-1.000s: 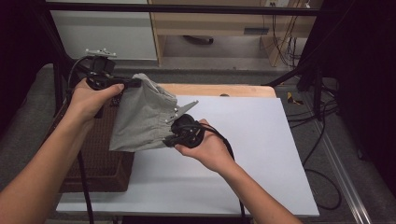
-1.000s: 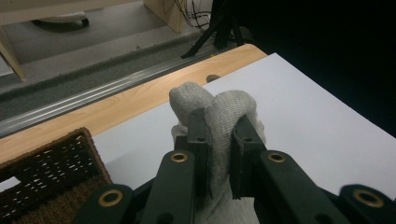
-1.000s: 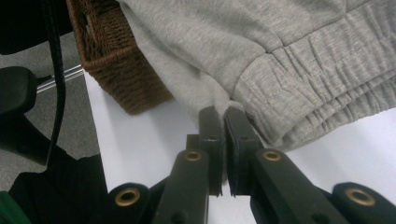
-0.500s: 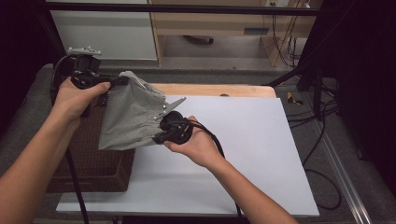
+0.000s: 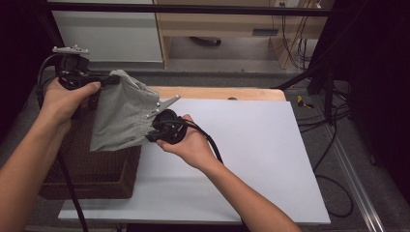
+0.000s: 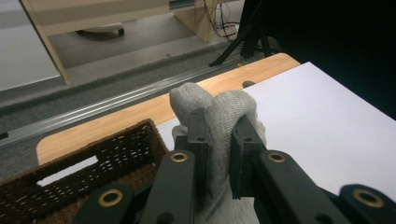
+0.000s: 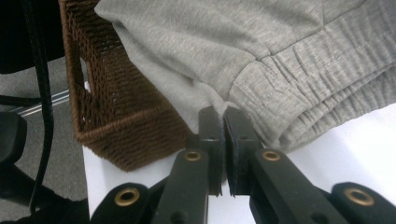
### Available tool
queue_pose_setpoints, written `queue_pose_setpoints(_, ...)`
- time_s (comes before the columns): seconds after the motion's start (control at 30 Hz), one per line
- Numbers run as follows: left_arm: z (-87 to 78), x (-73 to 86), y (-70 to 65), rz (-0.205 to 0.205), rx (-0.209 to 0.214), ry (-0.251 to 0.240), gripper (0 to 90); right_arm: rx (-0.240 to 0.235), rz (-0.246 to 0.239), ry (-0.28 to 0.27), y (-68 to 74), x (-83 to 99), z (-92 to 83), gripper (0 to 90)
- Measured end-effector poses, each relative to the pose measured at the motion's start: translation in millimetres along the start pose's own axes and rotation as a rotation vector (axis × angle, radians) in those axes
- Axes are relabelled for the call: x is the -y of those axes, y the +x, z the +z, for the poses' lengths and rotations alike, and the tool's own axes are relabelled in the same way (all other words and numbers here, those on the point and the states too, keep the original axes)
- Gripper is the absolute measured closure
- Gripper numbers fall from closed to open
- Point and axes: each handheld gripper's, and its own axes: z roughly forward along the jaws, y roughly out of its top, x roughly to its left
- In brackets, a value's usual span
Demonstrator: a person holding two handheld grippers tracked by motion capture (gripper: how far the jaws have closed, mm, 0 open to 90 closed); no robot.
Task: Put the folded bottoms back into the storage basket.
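Grey jersey cloth, a garment with an elastic waistband (image 5: 123, 116), hangs stretched between the two tongs at the left of the high view, over the wicker basket (image 5: 92, 169) and its near rim. At upper left, the left gripper (image 5: 104, 81) is clamped on a bunched fold; the right gripper (image 5: 153, 131), nearer the middle, pinches the edge by the waistband, jaws nearly together. My guess is the step in hand is carrying it to the basket. Next it wants lowering over the opening, then both grips letting go.

A lab: cables (image 5: 333, 121) trail round a rig table (image 5: 251, 145).
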Motion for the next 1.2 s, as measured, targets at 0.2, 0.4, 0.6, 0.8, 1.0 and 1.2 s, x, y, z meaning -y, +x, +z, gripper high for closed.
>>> queue_pose_setpoints(0.2,-2.0,2.1,10.3,-0.01,-0.015,-0.002,81.1,-0.022,-0.021,-0.02,1.8,-4.9,10.7,87.0)
queue_pose_setpoints(0.4,-4.2,5.5,19.2,-0.02,-0.027,-0.001,81.1,-0.023,-0.027,-0.027,3.9,-9.7,20.5,87.0)
queue_pose_setpoints(0.6,-7.4,7.3,24.1,-0.025,-0.038,0.0,81.1,-0.021,-0.021,-0.035,5.5,-12.5,28.2,87.0)
queue_pose_setpoints(0.8,-8.9,8.6,27.1,-0.027,-0.047,-0.002,81.1,-0.016,-0.026,-0.04,7.6,-15.1,35.1,87.0)
queue_pose_setpoints(1.0,-9.8,11.1,31.4,-0.031,-0.056,-0.001,81.1,-0.023,-0.023,-0.048,8.9,-16.7,39.6,86.9)
queue_pose_setpoints(1.2,-10.3,13.9,35.2,-0.034,-0.064,0.005,81.1,-0.019,-0.029,-0.044,10.6,-17.5,45.2,87.0)
